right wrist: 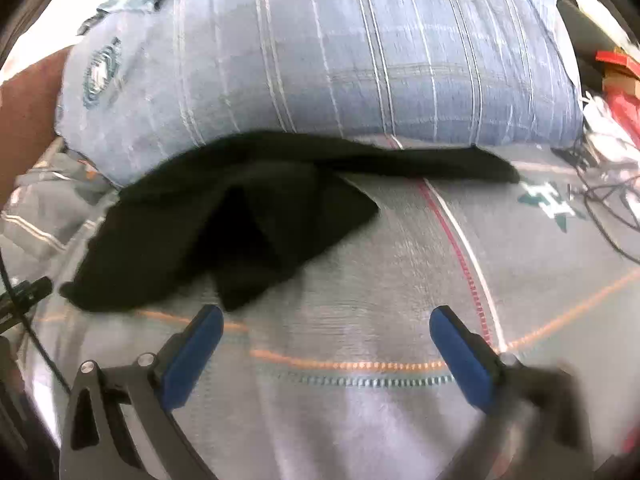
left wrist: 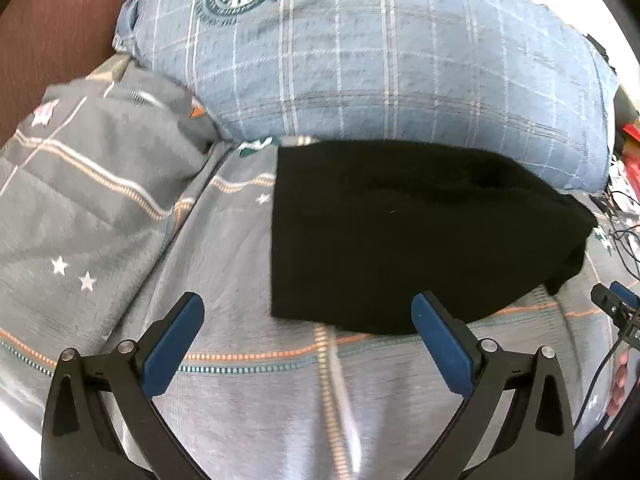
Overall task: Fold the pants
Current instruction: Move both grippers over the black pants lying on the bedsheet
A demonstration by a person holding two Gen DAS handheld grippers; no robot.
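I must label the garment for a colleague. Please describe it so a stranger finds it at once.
Start at the big blue plaid pillow on the grey striped bedsheet. Directly before it lies the black folded fabric pants, the only plain, dark thing among patterned textiles.

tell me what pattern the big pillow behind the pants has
Light blue plaid with a round crest; the pillow shows best in the left wrist view.

Bright daylight, motion blur, fisheye bending, dark corners
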